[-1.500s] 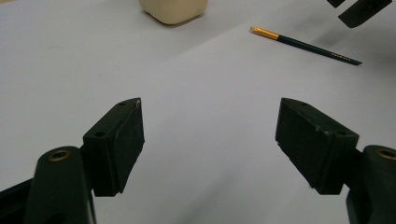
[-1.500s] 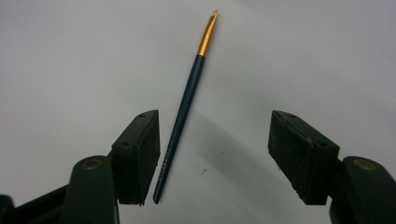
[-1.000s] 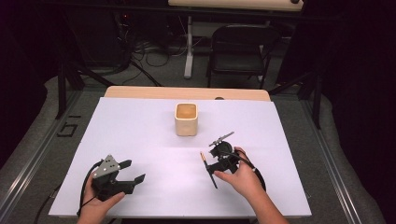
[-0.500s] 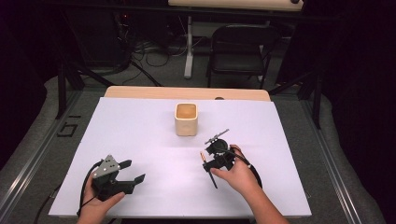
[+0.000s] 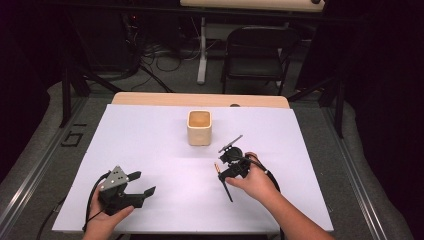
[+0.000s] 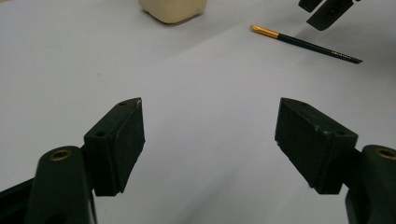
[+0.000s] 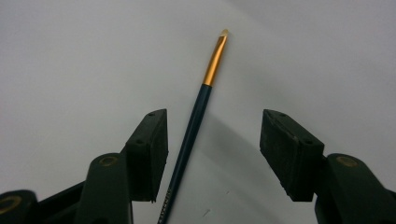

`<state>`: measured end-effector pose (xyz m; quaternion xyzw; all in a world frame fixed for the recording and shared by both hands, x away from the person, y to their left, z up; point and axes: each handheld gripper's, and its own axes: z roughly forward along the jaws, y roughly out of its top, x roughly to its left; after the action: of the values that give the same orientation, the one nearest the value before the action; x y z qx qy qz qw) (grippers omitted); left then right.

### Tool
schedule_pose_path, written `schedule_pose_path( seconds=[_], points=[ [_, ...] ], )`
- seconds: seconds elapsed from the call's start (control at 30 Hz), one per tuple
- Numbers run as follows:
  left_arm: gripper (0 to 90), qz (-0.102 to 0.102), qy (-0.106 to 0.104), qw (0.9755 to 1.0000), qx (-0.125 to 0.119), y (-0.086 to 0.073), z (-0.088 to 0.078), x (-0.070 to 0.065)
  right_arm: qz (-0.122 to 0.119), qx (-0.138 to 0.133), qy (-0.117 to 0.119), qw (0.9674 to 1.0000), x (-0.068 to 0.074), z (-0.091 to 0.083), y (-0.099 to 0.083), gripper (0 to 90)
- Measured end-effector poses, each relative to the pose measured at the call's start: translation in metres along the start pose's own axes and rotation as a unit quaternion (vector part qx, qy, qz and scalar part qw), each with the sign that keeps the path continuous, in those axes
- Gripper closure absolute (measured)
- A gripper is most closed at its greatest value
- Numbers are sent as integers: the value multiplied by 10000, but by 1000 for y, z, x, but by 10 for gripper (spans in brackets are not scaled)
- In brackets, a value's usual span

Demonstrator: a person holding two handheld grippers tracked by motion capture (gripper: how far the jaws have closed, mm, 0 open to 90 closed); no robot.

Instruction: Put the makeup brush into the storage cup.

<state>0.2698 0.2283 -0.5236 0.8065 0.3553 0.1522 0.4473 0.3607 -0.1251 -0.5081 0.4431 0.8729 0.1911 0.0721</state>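
A dark-handled paintbrush with a gold ferrule and pale tip lies flat on the white table; it also shows in the high view and the left gripper view. My right gripper hovers low over the paintbrush with the handle between its jaws, close to the left pad and not pressed. Its jaws have just been closing a little and are still wide apart. In the high view the right gripper sits right of centre. My left gripper rests open near the front left, with nothing between its pads.
A cream square cup stands upright at the table's middle back, also seen in the left gripper view. The white tabletop ends at a wooden strip at the back. A black chair stands beyond the table.
The right hand has shifted slightly left and towards the brush, and its jaws have narrowed a bit. The left hand and gripper have stayed still.
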Motion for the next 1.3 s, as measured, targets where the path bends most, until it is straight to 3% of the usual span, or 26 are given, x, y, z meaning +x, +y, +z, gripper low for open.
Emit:
schedule_pose_path(
  seconds=[0.07,0.1,0.3,0.47,0.53,0.7,0.73,0.8,0.93,1.0,1.07,1.17,1.23,1.3],
  points=[
    [244,10,5,10000,7,0,0,0,4,86,21,10000,-2,2,1,424],
    [244,9,5,10000,8,0,0,0,22,252,-20,9997,-2,2,2,425],
    [244,-29,14,10000,-14,0,0,0,-3,477,-105,9988,0,4,4,428],
    [244,5,5,10000,6,0,0,0,9,504,-65,9987,-3,4,7,432],
    [244,-11,13,10000,-9,0,0,0,-7,629,-128,9979,-4,3,9,437],
    [244,-20,13,10000,-10,0,0,0,123,522,-62,9985,-3,10,8,461],
    [244,-16,5,10000,2,0,0,0,99,754,-91,9971,-3,8,10,468],
    [244,11,-2,10000,19,0,1,0,90,882,-117,9960,-3,9,11,476],
    [244,11,8,10000,20,0,1,0,68,930,-127,9956,-1,11,11,488],
    [244,-5,0,10000,12,0,1,0,98,809,-104,9966,0,14,11,498],
    [244,-4,1,10000,20,0,1,1,162,931,-105,9955,1,14,13,510],
    [244,9,-8,10000,24,0,1,0,118,802,-125,9966,1,17,13,519],
    [245,9,-7,10000,18,0,1,0,111,996,-136,9949,2,15,16,526],
    [245,12,-7,10000,23,0,1,0,116,1011,-142,9947,2,15,17,529]
  ],
)
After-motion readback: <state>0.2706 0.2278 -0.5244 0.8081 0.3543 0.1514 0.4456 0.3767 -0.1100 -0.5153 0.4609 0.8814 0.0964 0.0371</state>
